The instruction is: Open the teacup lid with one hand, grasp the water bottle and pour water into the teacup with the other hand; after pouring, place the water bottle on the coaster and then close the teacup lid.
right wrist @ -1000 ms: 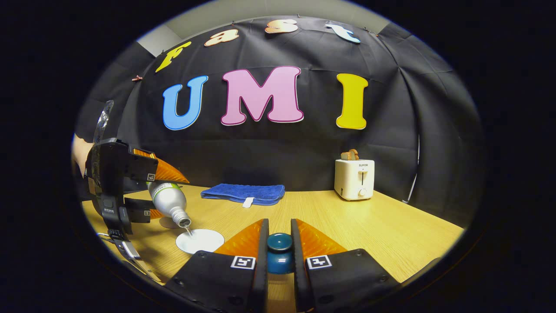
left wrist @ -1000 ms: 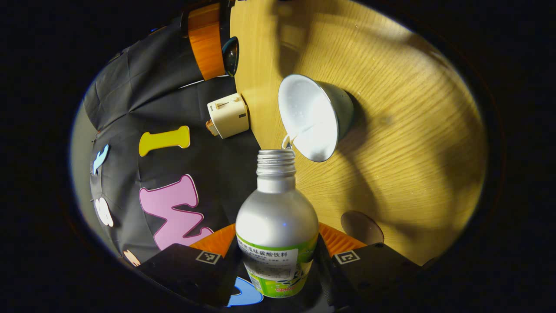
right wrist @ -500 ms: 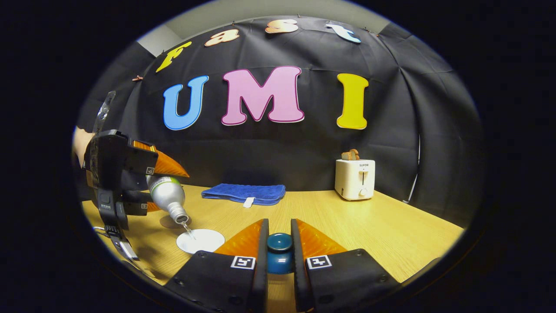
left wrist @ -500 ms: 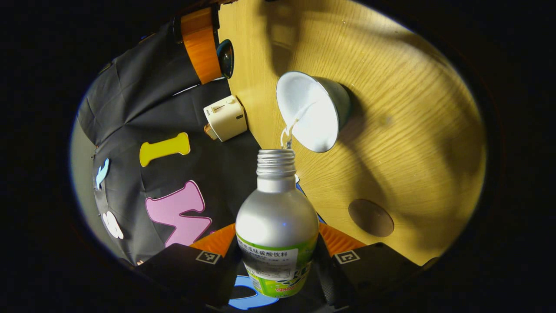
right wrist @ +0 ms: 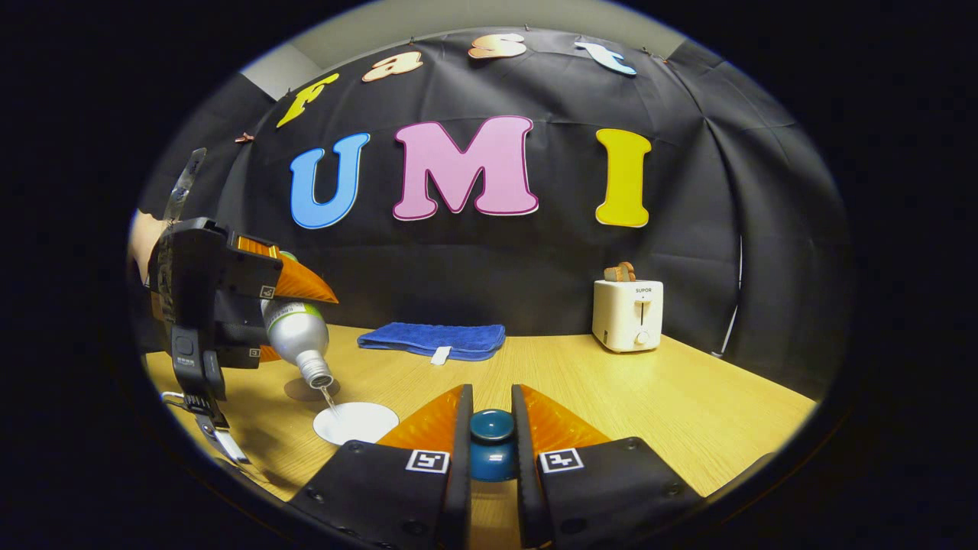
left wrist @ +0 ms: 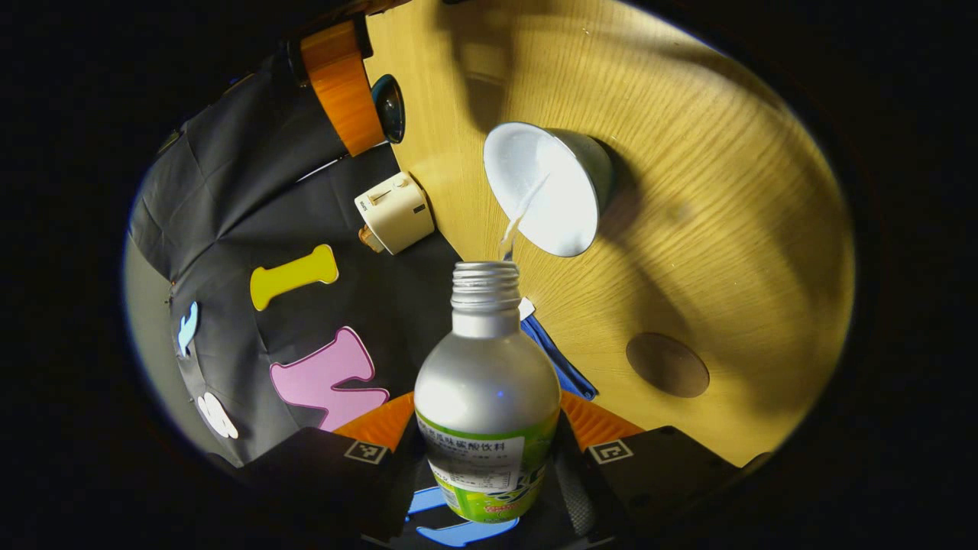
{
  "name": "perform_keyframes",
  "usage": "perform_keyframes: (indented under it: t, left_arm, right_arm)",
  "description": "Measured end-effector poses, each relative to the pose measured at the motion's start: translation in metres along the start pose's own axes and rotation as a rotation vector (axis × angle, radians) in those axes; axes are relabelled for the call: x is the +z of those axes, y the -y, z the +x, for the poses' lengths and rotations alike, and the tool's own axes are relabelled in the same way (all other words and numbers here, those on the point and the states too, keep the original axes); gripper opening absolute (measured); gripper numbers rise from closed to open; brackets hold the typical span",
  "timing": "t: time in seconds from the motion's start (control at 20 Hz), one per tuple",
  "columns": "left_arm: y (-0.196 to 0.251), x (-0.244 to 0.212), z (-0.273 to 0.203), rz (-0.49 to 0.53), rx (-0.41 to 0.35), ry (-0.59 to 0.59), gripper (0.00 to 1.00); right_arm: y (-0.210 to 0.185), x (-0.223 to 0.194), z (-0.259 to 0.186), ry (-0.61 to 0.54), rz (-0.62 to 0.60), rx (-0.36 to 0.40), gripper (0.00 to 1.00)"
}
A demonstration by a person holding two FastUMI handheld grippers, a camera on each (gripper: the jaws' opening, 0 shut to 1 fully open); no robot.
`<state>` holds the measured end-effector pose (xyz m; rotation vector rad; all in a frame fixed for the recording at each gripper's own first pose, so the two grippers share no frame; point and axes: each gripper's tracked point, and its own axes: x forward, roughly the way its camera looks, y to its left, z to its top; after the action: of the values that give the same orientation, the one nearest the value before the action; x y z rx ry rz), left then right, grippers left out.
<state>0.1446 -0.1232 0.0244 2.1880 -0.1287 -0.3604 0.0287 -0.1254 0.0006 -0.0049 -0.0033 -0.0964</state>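
Bottle: silver aluminium water bottle with green label (left wrist: 487, 382), tipped, pinched by left tongs (left wrist: 487, 451).
Teacup: white-lined ceramic teacup (left wrist: 544, 191), on bench (left wrist: 726, 191) at 12 o'clock of bottle mouth.
Lid: dark blue knobbed lid (right wrist: 491, 443), pinched in right tongs (right wrist: 491, 428).
Coaster: round brown coaster (left wrist: 667, 364), 4 o'clock of teacup.
Technique: keep stream thin, centred over teacup.

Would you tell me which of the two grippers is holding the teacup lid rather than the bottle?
The right gripper: its fingers are shut on the dark blue lid knob. The left gripper grips the tilted water bottle, pouring into the teacup.
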Motion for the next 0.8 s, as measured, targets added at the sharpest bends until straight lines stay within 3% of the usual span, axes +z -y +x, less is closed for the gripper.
perform_keyframes:
  t: [0.8]
  left_arm:
    - [-0.026, -0.015, -0.015, 0.042, 0.046, -0.028, 0.80]
  right_arm:
    - [0.001, 0.000, 0.000, 0.001, 0.000, -0.006, 0.28]
